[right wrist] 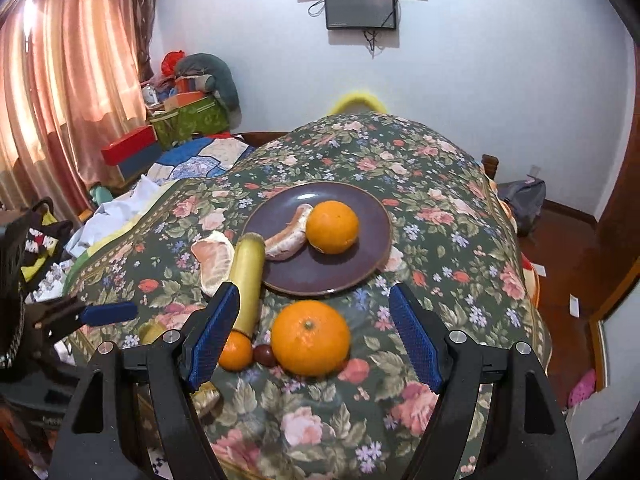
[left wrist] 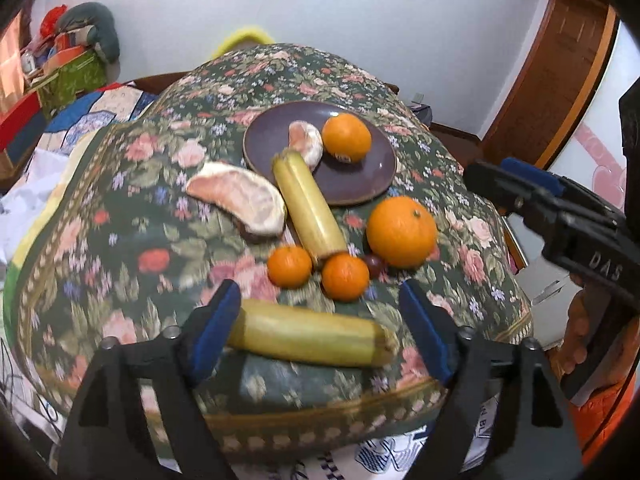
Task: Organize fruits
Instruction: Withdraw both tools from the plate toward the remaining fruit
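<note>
Floral green cloth covers the table, fruit spread over it. Dark purple plate sits mid-table, holding an orange and a peeled citrus segment side by side, touching in the right wrist view. Yellow-green sugarcane piece lies tilted, far end over the plate rim, near end by two small tangerines. Big peeled pomelo wedge on the cloth just left of that piece. Large orange on the cloth near the plate's front edge, a small dark red fruit between it and the nearer tangerine; type unclear.

Left gripper spread wide, nothing pinched; second sugarcane piece lies crosswise on the cloth between its blue pads, pads clear of it. Some motion blur there.

Right gripper also released, jaws apart and empty, hovering with the large orange framed between its fingers, no contact. Person's hand with orange sleeve grips its handle at the left view's right edge.

Wall-mounted screen behind, pink curtain at left.
</note>
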`<move>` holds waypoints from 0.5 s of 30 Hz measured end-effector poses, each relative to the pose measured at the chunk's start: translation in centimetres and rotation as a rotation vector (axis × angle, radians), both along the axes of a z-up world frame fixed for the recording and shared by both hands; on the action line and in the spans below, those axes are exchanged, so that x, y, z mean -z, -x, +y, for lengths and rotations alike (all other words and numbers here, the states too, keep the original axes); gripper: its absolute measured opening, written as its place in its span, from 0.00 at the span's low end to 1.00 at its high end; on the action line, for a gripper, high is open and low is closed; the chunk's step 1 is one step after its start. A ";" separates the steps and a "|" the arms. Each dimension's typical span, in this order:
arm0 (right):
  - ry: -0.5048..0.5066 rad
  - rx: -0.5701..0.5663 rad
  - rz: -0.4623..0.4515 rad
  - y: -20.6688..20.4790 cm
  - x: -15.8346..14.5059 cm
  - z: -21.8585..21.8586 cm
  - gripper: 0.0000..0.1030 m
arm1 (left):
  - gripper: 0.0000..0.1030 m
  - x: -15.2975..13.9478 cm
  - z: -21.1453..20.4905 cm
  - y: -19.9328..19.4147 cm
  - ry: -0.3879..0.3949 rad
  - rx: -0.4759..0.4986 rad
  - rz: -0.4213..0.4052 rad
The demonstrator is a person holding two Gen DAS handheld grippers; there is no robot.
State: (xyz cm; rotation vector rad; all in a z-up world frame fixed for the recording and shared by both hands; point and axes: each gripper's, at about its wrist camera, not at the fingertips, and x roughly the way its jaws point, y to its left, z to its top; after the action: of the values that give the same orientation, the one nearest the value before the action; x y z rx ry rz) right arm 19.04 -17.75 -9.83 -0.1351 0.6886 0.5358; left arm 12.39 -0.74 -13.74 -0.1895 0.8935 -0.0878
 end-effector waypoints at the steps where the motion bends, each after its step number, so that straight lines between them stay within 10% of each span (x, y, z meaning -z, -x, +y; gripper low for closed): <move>1: 0.001 0.002 -0.001 0.1 0.0 -0.1 0.72 | 0.81 0.2 -0.2 0.3 0.001 -0.004 0.006; 15: -0.033 -0.001 0.008 0.8 0.4 -1.3 0.72 | 0.90 3.4 -2.8 0.6 -0.006 -0.036 0.098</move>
State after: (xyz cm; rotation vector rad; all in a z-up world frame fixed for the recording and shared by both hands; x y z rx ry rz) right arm 18.21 -19.07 -10.22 -0.1028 0.6877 0.5483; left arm 11.76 -3.56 -17.19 -0.2053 0.9880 -0.0427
